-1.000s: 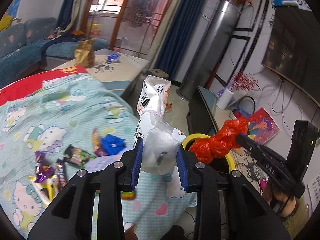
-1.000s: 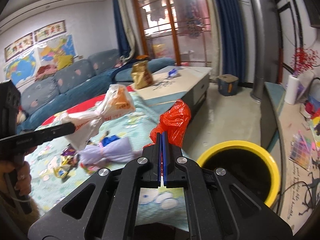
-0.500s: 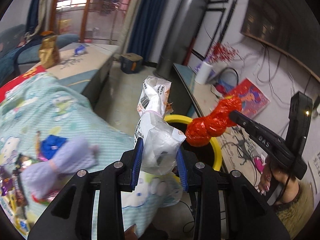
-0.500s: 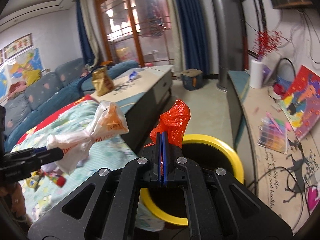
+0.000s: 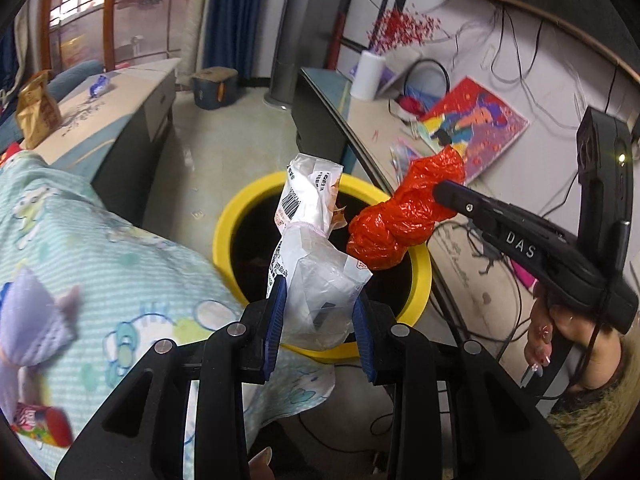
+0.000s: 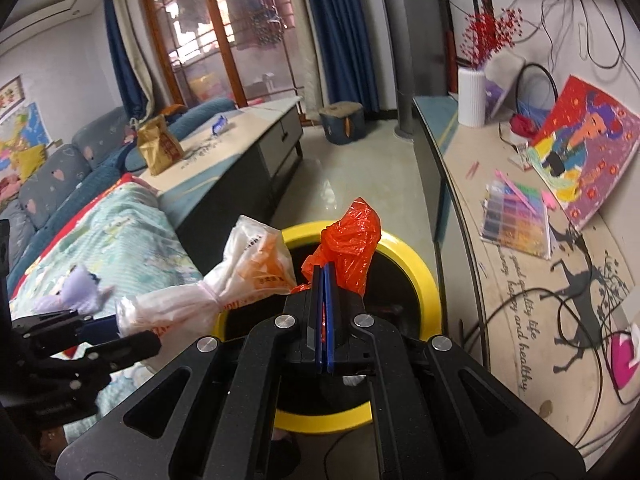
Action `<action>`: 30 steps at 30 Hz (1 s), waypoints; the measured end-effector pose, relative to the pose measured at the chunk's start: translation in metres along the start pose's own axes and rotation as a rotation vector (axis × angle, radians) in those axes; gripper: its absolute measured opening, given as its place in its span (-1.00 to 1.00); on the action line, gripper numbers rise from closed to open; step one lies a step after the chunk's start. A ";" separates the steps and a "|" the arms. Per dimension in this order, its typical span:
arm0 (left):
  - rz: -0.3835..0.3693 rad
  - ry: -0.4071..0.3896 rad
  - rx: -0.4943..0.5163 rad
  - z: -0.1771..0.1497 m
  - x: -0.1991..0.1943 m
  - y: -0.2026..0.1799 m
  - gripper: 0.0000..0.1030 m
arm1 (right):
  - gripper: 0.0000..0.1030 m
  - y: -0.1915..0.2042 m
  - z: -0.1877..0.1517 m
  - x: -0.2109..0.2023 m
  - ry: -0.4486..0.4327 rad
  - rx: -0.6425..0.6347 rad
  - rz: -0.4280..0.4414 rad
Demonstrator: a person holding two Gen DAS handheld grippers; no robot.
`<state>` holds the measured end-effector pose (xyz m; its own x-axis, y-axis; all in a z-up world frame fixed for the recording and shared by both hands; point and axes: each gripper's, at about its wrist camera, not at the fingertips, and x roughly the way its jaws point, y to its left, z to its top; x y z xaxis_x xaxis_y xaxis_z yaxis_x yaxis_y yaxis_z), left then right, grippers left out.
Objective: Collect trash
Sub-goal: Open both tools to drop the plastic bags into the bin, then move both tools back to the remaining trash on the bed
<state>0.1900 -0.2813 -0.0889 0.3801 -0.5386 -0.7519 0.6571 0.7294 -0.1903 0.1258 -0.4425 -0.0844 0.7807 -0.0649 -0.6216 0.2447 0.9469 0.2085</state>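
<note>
We see the left hand-held gripper [image 5: 318,312] clamped on a white plastic bag [image 5: 316,264], and the right hand-held gripper [image 6: 325,280] pinched tight on a red plastic bag [image 6: 352,248]. Both bags hang above the open yellow bin [image 6: 416,268] beside the bed [image 5: 80,240].

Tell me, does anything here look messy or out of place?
Yes: a snack wrapper and a lilac cloth lie loose on the bedspread, not in the yellow bin nearby. A gold bag stands alone on the low cabinet.
</note>
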 end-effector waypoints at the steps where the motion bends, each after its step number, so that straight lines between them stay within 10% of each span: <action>1: -0.003 0.010 0.004 -0.001 0.005 -0.001 -0.41 | -1.00 -0.002 -0.001 0.002 0.006 0.003 -0.001; 7: -0.038 0.051 0.029 -0.003 0.033 -0.011 -0.29 | -0.96 -0.012 -0.006 0.013 0.040 0.022 -0.008; 10: -0.046 0.066 0.040 -0.003 0.040 -0.009 0.42 | -0.42 -0.017 -0.007 0.015 0.059 0.053 -0.005; 13: -0.031 0.061 0.020 -0.003 0.036 -0.002 0.82 | -0.31 -0.017 -0.008 0.012 0.053 0.048 -0.022; 30: 0.105 -0.095 -0.092 -0.015 -0.043 0.037 0.88 | 0.24 0.049 -0.004 -0.025 -0.035 -0.110 -0.007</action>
<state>0.1884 -0.2249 -0.0732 0.5062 -0.4912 -0.7089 0.5496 0.8171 -0.1738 0.1161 -0.3931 -0.0620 0.7992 -0.0804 -0.5957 0.1866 0.9752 0.1187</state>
